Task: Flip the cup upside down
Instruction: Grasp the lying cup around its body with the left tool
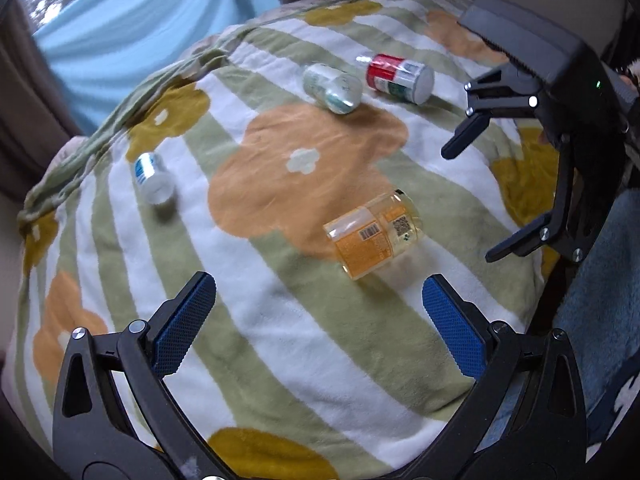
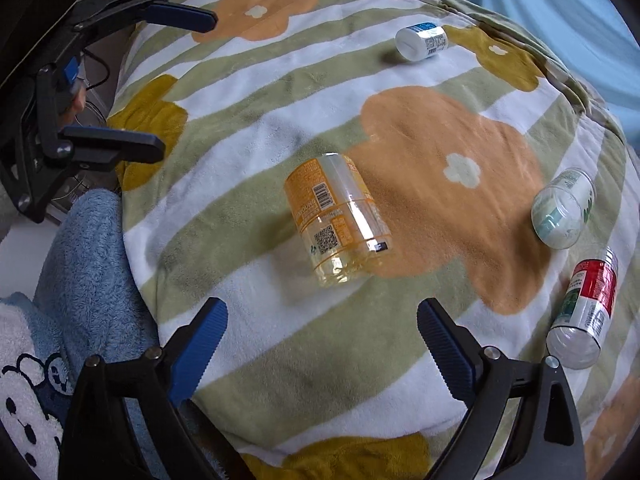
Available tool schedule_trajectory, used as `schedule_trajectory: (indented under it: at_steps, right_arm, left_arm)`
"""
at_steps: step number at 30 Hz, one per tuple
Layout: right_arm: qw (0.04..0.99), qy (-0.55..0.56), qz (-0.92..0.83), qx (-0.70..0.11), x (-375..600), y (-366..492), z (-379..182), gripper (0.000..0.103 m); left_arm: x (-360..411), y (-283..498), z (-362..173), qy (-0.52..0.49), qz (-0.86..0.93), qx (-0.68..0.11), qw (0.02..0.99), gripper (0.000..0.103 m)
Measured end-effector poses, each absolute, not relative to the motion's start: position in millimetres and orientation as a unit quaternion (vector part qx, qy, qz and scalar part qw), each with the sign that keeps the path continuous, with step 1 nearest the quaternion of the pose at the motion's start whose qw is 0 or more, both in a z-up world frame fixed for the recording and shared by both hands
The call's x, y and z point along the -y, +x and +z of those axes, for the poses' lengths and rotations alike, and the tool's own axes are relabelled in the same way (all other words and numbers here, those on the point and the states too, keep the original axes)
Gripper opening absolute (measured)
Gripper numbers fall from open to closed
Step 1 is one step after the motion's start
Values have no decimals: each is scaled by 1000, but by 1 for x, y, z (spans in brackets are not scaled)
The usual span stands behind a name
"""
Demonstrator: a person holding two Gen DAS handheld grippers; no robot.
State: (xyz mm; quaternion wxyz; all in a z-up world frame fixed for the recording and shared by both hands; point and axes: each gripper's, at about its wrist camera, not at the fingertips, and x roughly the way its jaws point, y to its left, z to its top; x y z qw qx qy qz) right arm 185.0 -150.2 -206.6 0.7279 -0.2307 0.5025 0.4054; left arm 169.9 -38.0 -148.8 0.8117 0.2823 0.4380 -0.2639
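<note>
A clear cup with an orange label [image 1: 374, 236] lies on its side on the flowered blanket [image 1: 280, 320]; it also shows in the right wrist view [image 2: 338, 220]. My left gripper [image 1: 320, 308] is open and empty, just short of the cup. My right gripper [image 2: 322, 332] is open and empty, also just short of the cup from the opposite side. Each gripper shows in the other's view: the right one [image 1: 466, 204] at the right edge, the left one [image 2: 188, 84] at the upper left.
Three small containers lie on the blanket: a white-blue one [image 1: 152, 178], a green-white one [image 1: 334, 88], a red-labelled one [image 1: 398, 78]. They also show in the right wrist view [image 2: 422, 40] [image 2: 562, 210] [image 2: 586, 308]. A blue fleece [image 2: 84, 264] lies beside the blanket. A blue curtain [image 1: 132, 28] hangs behind.
</note>
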Motion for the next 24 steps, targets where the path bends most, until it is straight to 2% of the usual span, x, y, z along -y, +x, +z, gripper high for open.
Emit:
schedule_trajectory:
  at_steps: [5,10,12,13,16,20,24]
  right_arm:
    - [755,-164,392,-499,185,155,-198,95]
    - [770,-106,381,-501,211,128,-206,95]
    - [775,-76,379,-500,221,123,-209,95]
    - [778,-58,379,-498,226,122,-210,95]
    - [784,-10,375,-494,237,124,-213,95]
    - [789,31,375,-486,246,128,-212,95]
    - [786,68,383,-480,250,129,-212,95]
  left_arm:
    - [97,194,-192,423,-362,-468,686,103]
    - [130,213,-225,479,-402,-482,613,103]
    - [137,217,-240,498,-403,-494,587,98]
    - [139,218,-246,503,-403,-503,575,90]
    - [141,223,-259,498,-397,-534,556,69]
    - [134,235,-259,445,-371,-581,572,68]
    - [115,260,-262,337,-282,-672,596,68]
